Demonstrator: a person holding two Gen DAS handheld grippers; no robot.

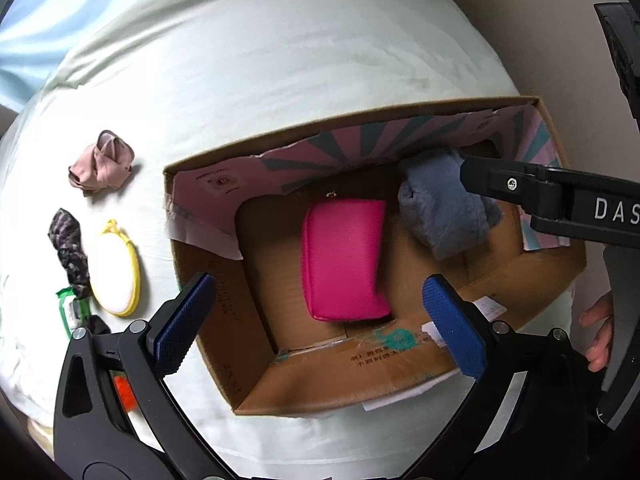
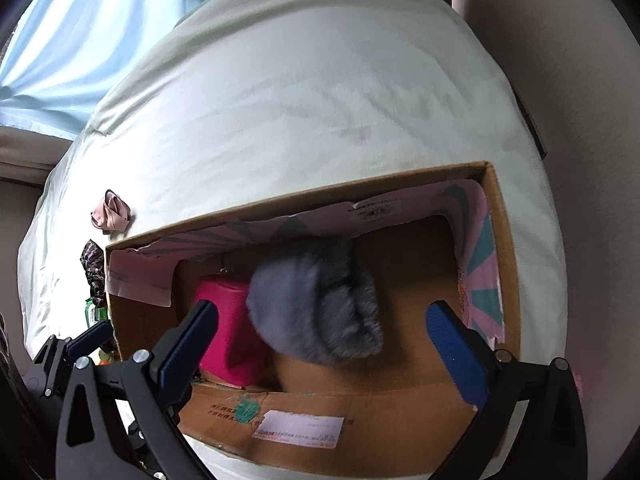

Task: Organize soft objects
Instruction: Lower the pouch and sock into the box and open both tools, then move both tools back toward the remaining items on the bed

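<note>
Box (image 1: pixel 400 364) already holds the pouch (image 1: pixel 344 256) mid-floor and the grey fleece (image 2: pixel 316 300) by the far wall, so we judge the next step is fetching an item lying on the bed (image 1: pixel 280 60) along its left edge: pink cloth (image 1: pixel 100 166), scrunchie (image 1: pixel 69 246) or sponge (image 1: pixel 114 274). We should drop straight down on one item, pinch its bulk, and lift clear of the box rim. Left gripper (image 1: pixel 316 324) hangs over the box's near wall, jaws wide, holding nothing; right gripper (image 2: pixel 324 340) hangs above the fleece, jaws spread, not touching it.
</note>
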